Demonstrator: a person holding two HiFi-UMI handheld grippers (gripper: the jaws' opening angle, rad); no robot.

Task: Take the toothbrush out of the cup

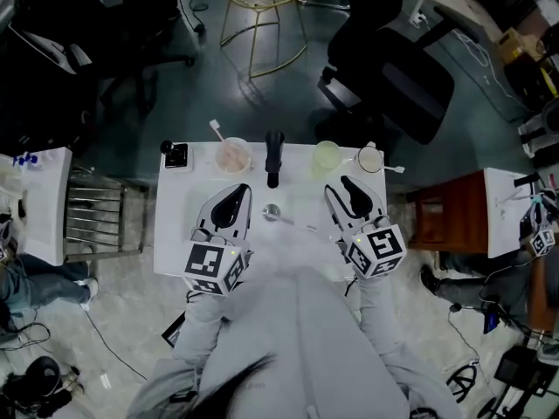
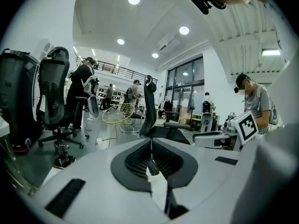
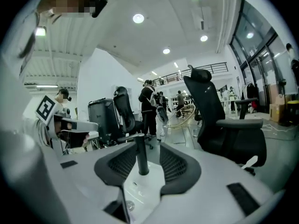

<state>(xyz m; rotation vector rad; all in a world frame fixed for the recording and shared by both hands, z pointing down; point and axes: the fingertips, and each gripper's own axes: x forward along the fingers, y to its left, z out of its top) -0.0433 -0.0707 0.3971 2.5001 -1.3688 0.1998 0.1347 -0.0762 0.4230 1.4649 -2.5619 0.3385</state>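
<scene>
One white toothbrush (image 1: 215, 129) stands in the pink round cup (image 1: 233, 156), far left on the white surface (image 1: 175, 234). The left hand-held gripper (image 2: 150, 143) is shut tight, holding nothing. The right hand-held gripper (image 3: 144, 148) is partly open and empty. A careless bump could tip the cup.

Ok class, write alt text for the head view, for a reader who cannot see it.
Seen from above, a person holds two grippers over a white table, the left tongs shut and the right tongs apart. Along the far edge stand a pink cup with a toothbrush in it, a black tap, a green cup and a white cup.
</scene>
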